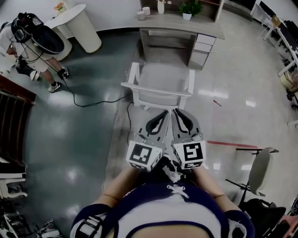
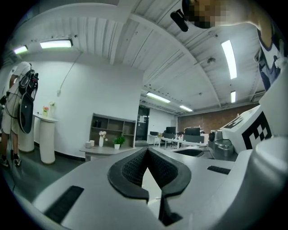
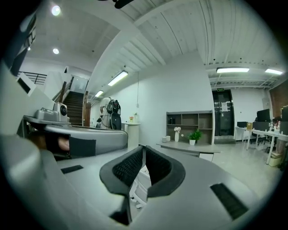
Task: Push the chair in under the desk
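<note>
The white chair (image 1: 158, 86) stands on the floor in front of the grey desk (image 1: 181, 23), its seat toward the desk and its back rail toward me. Both grippers are side by side just behind that rail. The left gripper (image 1: 164, 112) is shut with nothing between its pads. The right gripper (image 1: 175, 111) is also shut and empty. In the left gripper view the left gripper (image 2: 146, 150) points at the desk (image 2: 105, 150). In the right gripper view a bit of the white chair (image 3: 139, 184) shows under the right gripper (image 3: 143, 148), with the desk (image 3: 189, 147) beyond.
A drawer unit (image 1: 202, 46) sits under the desk's right end; a potted plant (image 1: 190, 8) and a vase are on top. A black cable (image 1: 93, 102) runs across the floor to a person (image 1: 32, 42) at the far left. A second chair (image 1: 258, 169) stands at the right.
</note>
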A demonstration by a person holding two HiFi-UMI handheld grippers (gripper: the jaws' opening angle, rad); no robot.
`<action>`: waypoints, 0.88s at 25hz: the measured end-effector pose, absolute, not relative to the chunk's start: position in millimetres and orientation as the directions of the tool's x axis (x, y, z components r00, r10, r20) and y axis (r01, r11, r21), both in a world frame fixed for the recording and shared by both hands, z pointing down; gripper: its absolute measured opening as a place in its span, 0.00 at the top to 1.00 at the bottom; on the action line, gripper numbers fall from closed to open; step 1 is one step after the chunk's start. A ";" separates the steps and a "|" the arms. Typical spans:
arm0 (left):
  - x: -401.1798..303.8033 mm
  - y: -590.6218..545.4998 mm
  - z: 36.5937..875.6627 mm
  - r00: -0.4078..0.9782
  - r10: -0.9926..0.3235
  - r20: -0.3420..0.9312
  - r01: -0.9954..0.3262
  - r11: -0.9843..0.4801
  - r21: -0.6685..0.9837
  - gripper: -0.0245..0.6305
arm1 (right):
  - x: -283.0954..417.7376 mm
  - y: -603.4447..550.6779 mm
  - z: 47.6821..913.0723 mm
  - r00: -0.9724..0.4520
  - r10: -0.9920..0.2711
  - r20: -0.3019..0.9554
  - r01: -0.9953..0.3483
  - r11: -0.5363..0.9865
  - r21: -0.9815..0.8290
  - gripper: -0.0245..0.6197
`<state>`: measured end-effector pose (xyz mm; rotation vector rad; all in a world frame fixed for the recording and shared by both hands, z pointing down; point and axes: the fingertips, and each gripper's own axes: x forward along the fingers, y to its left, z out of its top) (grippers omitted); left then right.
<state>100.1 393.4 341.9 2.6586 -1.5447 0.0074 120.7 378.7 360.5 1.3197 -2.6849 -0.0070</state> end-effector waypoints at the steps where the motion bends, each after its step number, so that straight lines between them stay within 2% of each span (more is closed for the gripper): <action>1: 97.7 391.3 344.2 0.490 -0.871 0.037 -0.871 -0.488 0.049 0.95 | 121.5 376.9 362.3 -0.605 -0.785 0.133 -0.786 0.616 0.061 0.95; 11: 64.6 341.3 375.4 0.456 -0.880 0.131 -0.885 -0.464 -0.042 0.95 | 117.7 341.2 390.4 -0.607 -0.771 0.193 -0.778 0.626 0.052 0.95; 17: 51.5 304.6 390.3 0.485 -0.858 0.169 -0.868 -0.496 -0.027 0.95 | 101.3 304.8 404.4 -0.617 -0.751 0.234 -0.760 0.647 0.072 0.95; 22: 44.4 271.2 410.5 0.508 -0.826 0.244 -0.850 -0.526 -0.009 0.95 | 81.9 276.3 419.9 -0.640 -0.712 0.288 -0.701 0.695 0.159 0.94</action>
